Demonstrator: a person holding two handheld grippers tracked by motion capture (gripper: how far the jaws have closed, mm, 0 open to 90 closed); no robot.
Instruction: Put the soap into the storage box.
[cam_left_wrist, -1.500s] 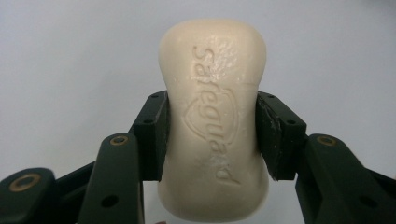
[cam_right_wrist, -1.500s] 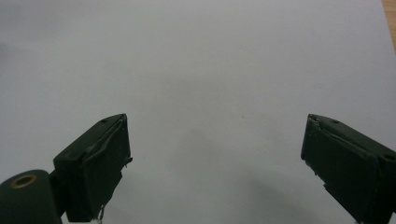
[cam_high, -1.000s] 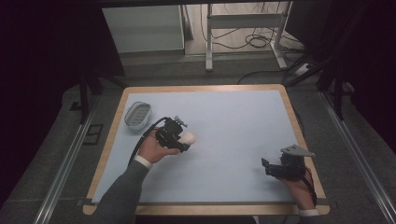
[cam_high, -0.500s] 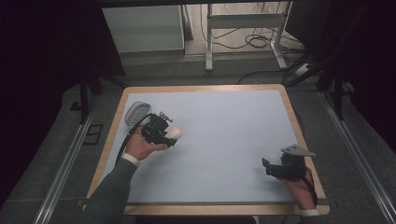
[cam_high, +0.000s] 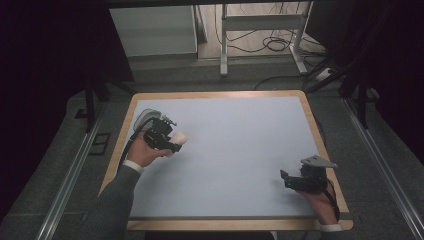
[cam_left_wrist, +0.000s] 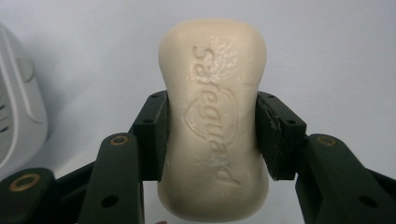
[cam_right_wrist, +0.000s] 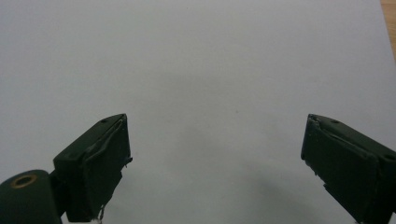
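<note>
Soap (cam_left_wrist: 212, 121), a smooth cream waisted bar, sits pinched at its waist between our left gripper (cam_left_wrist: 211, 135) pads; our right gripper (cam_right_wrist: 217, 168) gapes wide, empty.

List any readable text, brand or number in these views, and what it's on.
"Safeguard": embossed along the face of the cream soap bar clamped in the left hand-held gripper, above an embossed shield emblem.
No other text is readable; the soap dish at the table's left edge shows none.
</note>
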